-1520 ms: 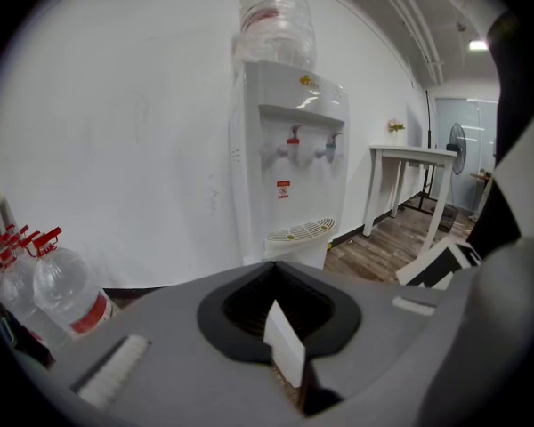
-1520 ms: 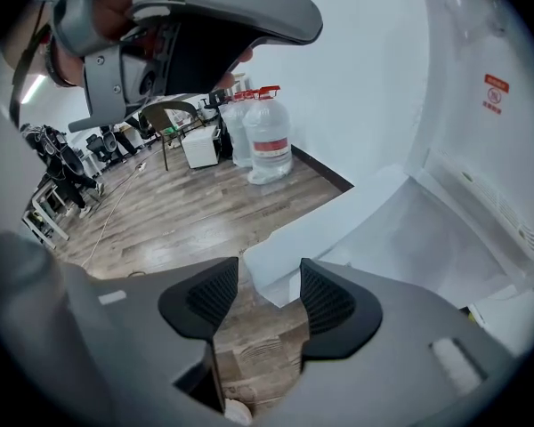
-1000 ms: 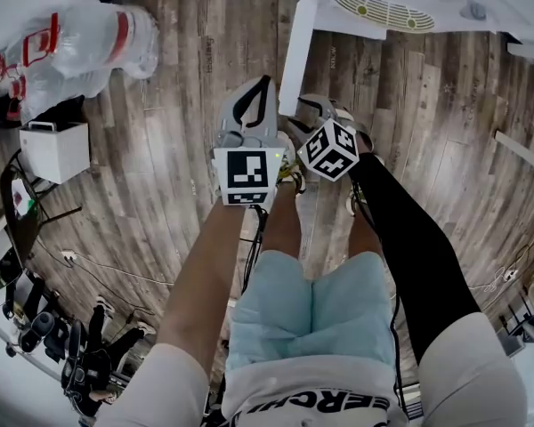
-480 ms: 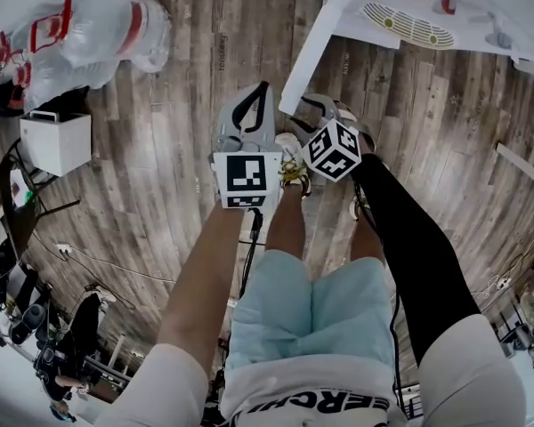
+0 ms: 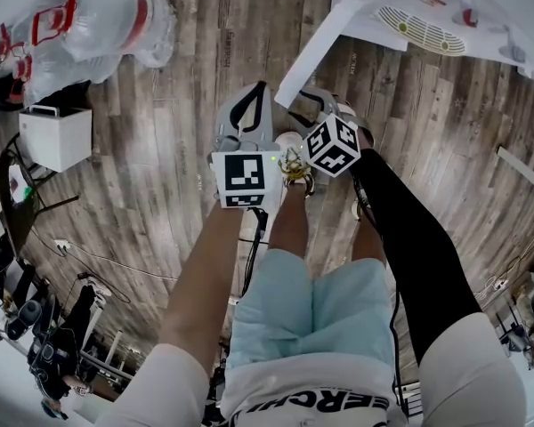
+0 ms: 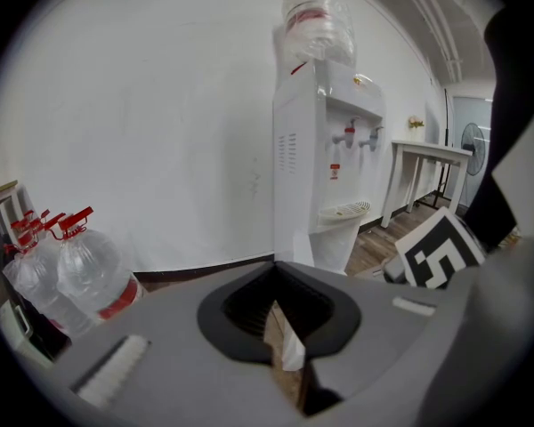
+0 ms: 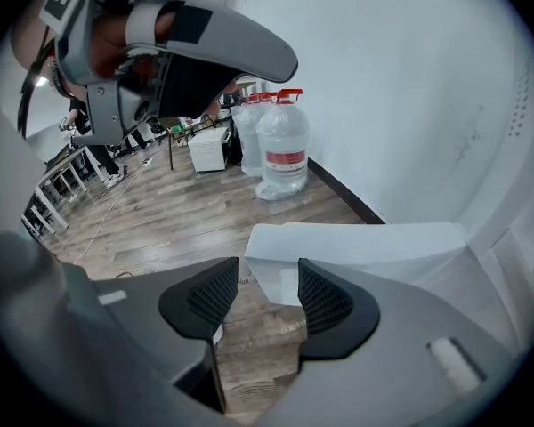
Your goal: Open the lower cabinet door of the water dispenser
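Swung wider since the earlier frame, the lower cabinet door (image 5: 309, 54) is found at upper centre, its edge framed between the parted jaws of the right gripper (image 7: 258, 296), the left gripper (image 6: 280, 327) closed empty; its hinge arc should be followed.

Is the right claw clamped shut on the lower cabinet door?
No. In the right gripper view the right claw has its jaws standing apart, with the white cabinet door showing in the gap, unpinched.
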Available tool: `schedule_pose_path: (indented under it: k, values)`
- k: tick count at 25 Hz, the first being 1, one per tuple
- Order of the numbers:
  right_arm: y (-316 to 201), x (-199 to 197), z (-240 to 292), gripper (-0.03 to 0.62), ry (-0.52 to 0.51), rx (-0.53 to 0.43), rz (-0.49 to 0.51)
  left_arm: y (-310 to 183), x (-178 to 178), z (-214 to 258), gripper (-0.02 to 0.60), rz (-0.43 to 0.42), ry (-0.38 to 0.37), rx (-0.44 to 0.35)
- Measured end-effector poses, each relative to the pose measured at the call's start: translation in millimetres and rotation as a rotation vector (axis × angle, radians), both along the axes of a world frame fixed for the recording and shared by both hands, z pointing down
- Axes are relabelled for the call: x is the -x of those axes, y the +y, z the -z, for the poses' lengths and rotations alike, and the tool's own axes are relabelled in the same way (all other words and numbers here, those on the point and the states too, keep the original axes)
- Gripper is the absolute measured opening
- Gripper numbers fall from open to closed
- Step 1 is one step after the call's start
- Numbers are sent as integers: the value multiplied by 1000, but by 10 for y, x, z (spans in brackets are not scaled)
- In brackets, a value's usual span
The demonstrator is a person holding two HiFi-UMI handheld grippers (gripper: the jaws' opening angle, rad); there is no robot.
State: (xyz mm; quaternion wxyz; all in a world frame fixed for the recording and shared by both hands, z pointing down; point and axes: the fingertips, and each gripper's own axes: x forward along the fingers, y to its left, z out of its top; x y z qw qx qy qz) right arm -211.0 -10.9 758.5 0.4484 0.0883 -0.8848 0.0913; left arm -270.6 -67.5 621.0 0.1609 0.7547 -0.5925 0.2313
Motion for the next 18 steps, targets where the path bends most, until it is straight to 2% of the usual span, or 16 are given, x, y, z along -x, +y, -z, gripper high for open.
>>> schedule_pose_path:
  k: [18]
  values:
    - [-285,616,-31,201,-3,-20,54,69,527,-49,57,57,-19,21]
